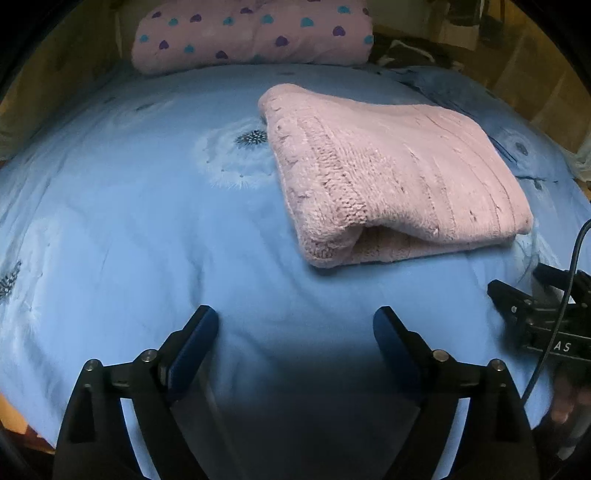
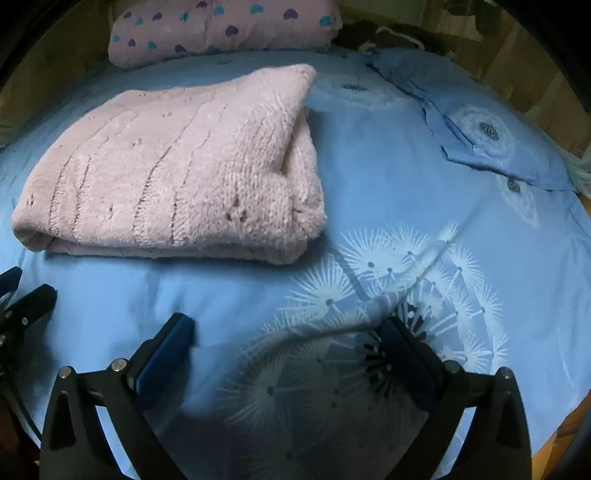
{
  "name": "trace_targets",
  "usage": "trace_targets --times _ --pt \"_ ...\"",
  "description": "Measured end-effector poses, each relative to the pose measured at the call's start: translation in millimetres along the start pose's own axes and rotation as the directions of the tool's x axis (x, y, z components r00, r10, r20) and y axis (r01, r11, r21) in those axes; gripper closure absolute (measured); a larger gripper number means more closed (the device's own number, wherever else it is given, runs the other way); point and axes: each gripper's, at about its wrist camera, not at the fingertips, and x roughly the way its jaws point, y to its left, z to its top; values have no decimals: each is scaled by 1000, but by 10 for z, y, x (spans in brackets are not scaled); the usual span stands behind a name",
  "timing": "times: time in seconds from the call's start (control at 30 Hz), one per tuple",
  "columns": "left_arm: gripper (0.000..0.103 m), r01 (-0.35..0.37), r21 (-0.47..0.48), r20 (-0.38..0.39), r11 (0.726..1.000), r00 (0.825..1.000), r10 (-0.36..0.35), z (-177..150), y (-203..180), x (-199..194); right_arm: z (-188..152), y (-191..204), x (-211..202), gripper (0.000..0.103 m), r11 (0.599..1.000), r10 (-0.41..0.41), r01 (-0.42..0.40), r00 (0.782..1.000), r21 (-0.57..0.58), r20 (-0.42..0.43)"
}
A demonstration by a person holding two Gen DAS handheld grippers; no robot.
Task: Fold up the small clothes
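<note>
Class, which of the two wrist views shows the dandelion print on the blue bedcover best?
The right wrist view: large white dandelion heads spread across the bedcover beside the folded pink sweater. The left wrist view shows only one small, fainter dandelion, partly hidden by the sweater.

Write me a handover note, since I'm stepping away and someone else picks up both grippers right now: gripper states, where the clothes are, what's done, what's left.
Left gripper: open, nothing between the fingers, held over bare bedspread.
Right gripper: open, empty, also over the bedspread.
Pink sweater: folded into a thick rectangle, lying on the blue bedspread in front of both grippers, apart from them.
Pillow with hearts: at the far end of the bed, untouched by the sweater.
Done: the sweater looks fully folded and released.
Left: no other loose garment is in view; perhaps tidy the fold's edges or fetch the next piece.
</note>
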Motion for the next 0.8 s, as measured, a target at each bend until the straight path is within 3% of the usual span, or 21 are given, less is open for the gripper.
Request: trace_targets --times 0.13,0.37,0.8 --pt "30 1 -6 -44 1000 999 -2 54 -11 19 12 -28 12 0 1000 -6 6 1000 1 -5" --pt "16 -36 -5 -83 999 996 36 96 -135 91 40 22 15 0 1000 -9 9 1000 10 -8" --pt "16 -54 2 -75 999 996 54 129 -151 133 17 19 7 0 1000 -9 9 1000 9 -1"
